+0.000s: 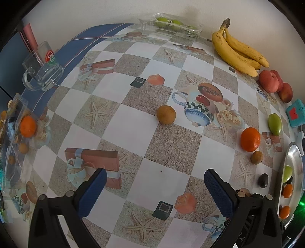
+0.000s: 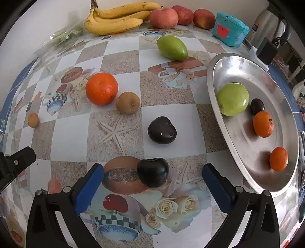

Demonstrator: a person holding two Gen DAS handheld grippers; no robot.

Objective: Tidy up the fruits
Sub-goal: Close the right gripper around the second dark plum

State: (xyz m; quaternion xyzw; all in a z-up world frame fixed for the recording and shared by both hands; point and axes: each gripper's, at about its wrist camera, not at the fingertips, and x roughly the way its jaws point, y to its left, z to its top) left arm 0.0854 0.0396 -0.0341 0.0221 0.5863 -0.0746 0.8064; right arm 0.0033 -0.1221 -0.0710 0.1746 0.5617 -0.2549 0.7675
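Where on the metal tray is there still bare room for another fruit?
The metal tray is bare at its far end beyond the green fruit. Its middle is crowded: that fruit, a dark plum and an orange cluster, another orange nearer.

The tabletop [image 2: 122, 63] wears a checked cloth printed with starfish, cups and gift boxes. Along its far edge lie bananas [image 2: 116, 19], three peaches [image 2: 164, 18] and a turquoise box [image 2: 229, 29]. A green fruit [image 2: 172, 47] sits nearer, then an orange [image 2: 101, 88] touching a small brown fruit [image 2: 127, 103], with another brown fruit [image 2: 33, 120] well to the left. Two dark plums [image 2: 162, 132] lie nearest. On the right rests a metal tray [image 2: 253, 162]. In the left view, a glass mug [image 1: 42, 73] stands far left.
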